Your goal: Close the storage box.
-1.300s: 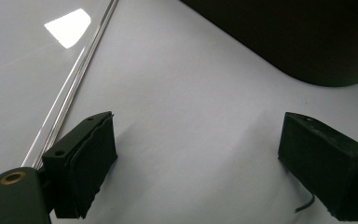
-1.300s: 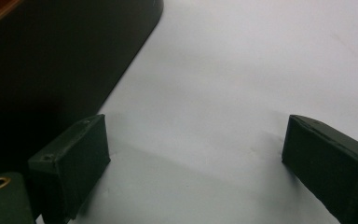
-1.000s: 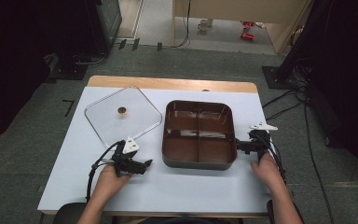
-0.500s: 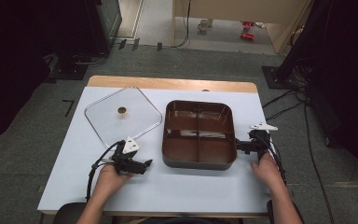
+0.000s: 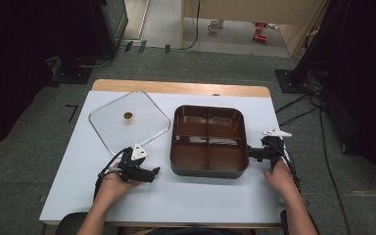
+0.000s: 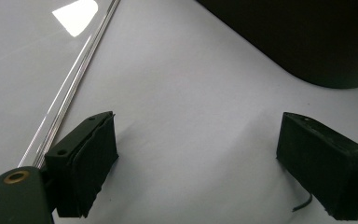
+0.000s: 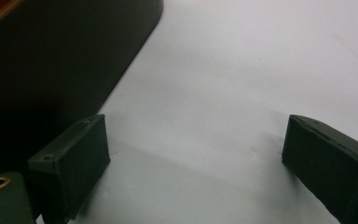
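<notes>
Although neither pair of tongs grips anything, both sit close to the dark brown, four-compartment rectangular plastic tray (image 5: 209, 141), which rests right of the middle of the white-covered table (image 5: 78, 176), its near wall a little back from the near edge. The compartments look empty. The right tongs (image 5: 252, 153) lie low on the table just beside the tray's near right corner, jaws wide apart and pointing at the tray's side wall; in the right gripper view that dark wall (image 7: 51, 60) fills the upper left, just beyond one jaw, with bare table between the jaws. This placement suggests a readiness to take the tray by its rim or steady it.

The left tongs (image 5: 152, 173) rest near the tray's near left corner, also spread wide and empty, aimed toward the gap between the tray and the clear, square lid with rounded corners and a small gold knob (image 5: 129, 120). That lid lies flat toward the far left corner of the table, apart from the tray; its near edge (image 6: 70, 88) runs just past one jaw in the left gripper view. Lying off the tray, the lid likely awaits being lifted onto it.
</notes>
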### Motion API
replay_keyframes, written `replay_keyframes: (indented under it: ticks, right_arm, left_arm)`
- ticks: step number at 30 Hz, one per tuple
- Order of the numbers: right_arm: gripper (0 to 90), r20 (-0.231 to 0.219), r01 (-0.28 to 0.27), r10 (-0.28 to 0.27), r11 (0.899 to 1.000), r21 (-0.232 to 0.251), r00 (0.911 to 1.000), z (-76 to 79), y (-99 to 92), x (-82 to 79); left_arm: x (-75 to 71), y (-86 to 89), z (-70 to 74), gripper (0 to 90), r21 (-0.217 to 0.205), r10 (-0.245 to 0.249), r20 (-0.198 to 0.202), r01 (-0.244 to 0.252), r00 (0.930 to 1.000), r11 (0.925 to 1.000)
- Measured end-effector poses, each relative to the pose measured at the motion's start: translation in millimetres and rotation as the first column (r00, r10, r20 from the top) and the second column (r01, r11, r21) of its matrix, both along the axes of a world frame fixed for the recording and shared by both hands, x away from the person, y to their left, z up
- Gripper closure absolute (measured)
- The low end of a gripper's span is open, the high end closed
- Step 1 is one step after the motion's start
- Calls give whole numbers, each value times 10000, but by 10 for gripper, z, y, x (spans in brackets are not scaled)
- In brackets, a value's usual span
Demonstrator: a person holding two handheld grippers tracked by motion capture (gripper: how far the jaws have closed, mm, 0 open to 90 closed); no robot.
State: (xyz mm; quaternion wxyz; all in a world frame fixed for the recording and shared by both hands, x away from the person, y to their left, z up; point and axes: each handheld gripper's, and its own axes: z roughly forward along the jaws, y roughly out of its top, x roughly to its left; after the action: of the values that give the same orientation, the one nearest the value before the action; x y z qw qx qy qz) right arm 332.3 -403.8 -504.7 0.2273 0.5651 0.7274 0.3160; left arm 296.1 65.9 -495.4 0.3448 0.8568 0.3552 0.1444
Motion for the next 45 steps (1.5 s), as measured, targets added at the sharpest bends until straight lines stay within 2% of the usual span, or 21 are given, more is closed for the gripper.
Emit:
replay_keyframes:
  ticks: [7, 9, 19, 22, 33, 37, 45]
  right_arm:
    - [66, 1, 0, 0, 10000, -1, 10000, 0, 0, 0]
    - [66, 0, 1, -1, 10000, 0, 10000, 0, 0, 0]
    - [67, -1, 2, -2, 10000, 2, 10000, 0, 0, 0]
    - [67, 3, 1, -1, 10000, 0, 10000, 0, 0, 0]
    - [67, 1, 1, -1, 10000, 1, 10000, 0, 0, 0]
    - [67, 0, 0, 0, 10000, 1, 10000, 0, 0, 0]
    - [67, 0, 2, -2, 10000, 0, 10000, 0, 0, 0]
  left_arm:
    - [20, -3, 33, 159, 102, 77, -211, -74, 9997, 9999]
    - [41, 5, 49, 160, 34, 96, -412, -95, 9991, 9999]
    - [60, 7, 88, 160, 37, 30, -832, -27, 9965, 10000]
    - [55, 13, 112, 219, -19, 25, -787, -26, 9969, 10000]
    - [51, 34, 180, 258, -29, -145, -934, 142, 9955, 9999]
    - [64, 53, 194, 294, 73, 4, -1051, 3, 9945, 10000]
    - [87, 122, 275, 317, -209, 91, -922, -111, 9957, 9997]
